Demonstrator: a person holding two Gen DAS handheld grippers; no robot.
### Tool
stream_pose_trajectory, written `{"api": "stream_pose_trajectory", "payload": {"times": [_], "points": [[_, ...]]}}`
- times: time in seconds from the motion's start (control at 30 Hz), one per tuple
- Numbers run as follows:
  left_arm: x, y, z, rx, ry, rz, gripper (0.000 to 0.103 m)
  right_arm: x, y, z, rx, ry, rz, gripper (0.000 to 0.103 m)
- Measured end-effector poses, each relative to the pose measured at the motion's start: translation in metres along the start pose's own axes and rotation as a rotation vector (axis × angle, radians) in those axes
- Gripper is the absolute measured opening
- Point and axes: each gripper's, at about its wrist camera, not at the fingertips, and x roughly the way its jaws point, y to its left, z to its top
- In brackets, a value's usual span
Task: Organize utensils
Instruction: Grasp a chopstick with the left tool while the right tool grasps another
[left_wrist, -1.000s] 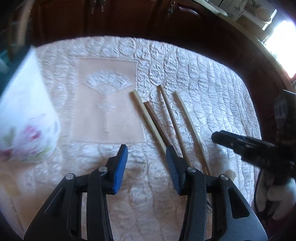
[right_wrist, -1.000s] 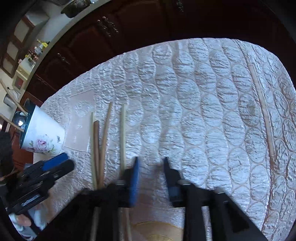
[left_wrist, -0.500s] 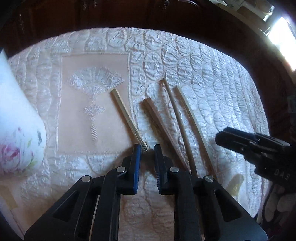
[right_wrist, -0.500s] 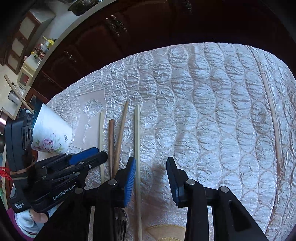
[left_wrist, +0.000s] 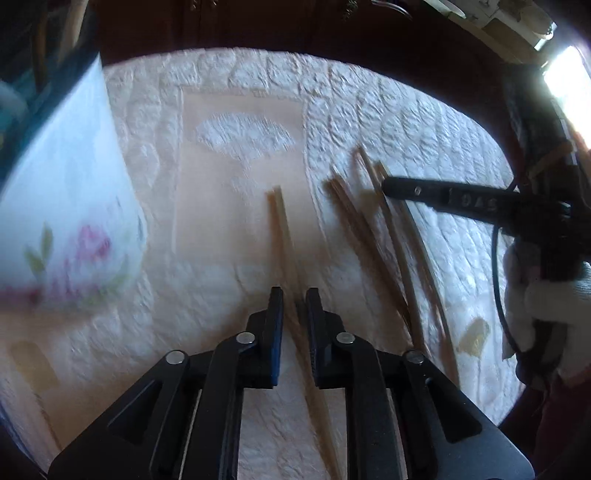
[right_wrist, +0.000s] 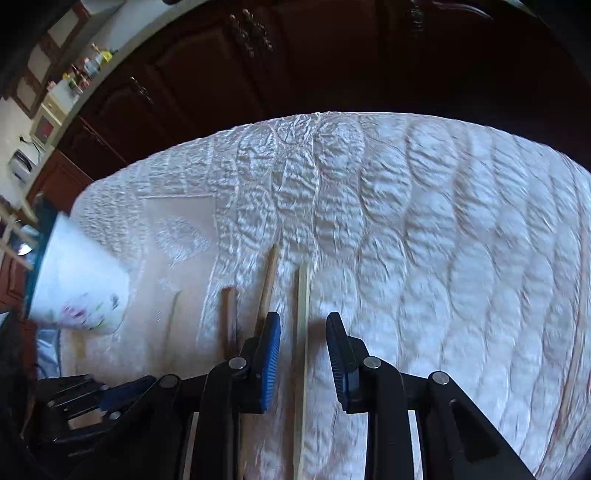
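Both claws closed in: left claw (left_wrist: 294, 299) clamps one chopstick (left_wrist: 281, 236).

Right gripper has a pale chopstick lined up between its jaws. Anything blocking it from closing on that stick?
Nothing visible. The pale chopstick lies alone on the quilted cloth between the right gripper pads, which have been closing; the neighbouring chopstick lies outside them.

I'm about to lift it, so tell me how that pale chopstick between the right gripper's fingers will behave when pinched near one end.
The pale chopstick looks straight and thin, so probably stiff and very light. Gripped near one end, its long free length may droop or pivot between the pads. It lies on the puckered quilted cloth, so it likely won't roll away; the right gripper has been closing around it.
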Motion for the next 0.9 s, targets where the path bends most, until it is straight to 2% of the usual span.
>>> {"api": "stream_pose_trajectory", "payload": {"times": [0.07, 0.17, 0.4, 0.53, 0.6, 0.63, 0.67, 0.77, 0.9], "points": [[0.002, -0.001, 0.006, -0.003, -0.003, 0.011, 0.019, 0.011, 0.000, 0.008, 0.001, 0.018, -0.011, 0.016], [0.009, -0.006, 0.015, -0.003, -0.007, 0.042, 0.021, 0.013, -0.003, 0.008, -0.006, 0.014, -0.013, 0.006], [0.030, -0.018, 0.027, 0.031, -0.022, 0.122, 0.025, -0.003, -0.027, -0.021, 0.011, 0.043, 0.029, 0.006], [0.036, -0.021, 0.032, 0.037, -0.018, 0.134, 0.030, -0.004, -0.031, -0.020, 0.029, 0.052, 0.032, 0.006], [0.036, -0.022, 0.032, 0.046, -0.017, 0.129, 0.029, -0.004, -0.032, -0.016, 0.024, 0.056, 0.028, 0.006], [0.037, -0.023, 0.033, 0.049, -0.017, 0.119, 0.015, -0.005, -0.033, -0.013, 0.023, 0.055, 0.024, 0.006], [0.037, -0.025, 0.036, 0.049, -0.012, 0.108, 0.006, -0.003, -0.032, -0.011, 0.027, 0.052, 0.022, 0.006], [0.020, -0.022, 0.029, 0.044, -0.027, 0.047, 0.003, -0.006, -0.025, -0.012, 0.019, 0.034, 0.012, 0.006], [-0.015, -0.015, 0.016, 0.039, -0.073, -0.015, 0.002, -0.038, -0.017, -0.019, 0.006, -0.047, 0.015, 0.006]]}}
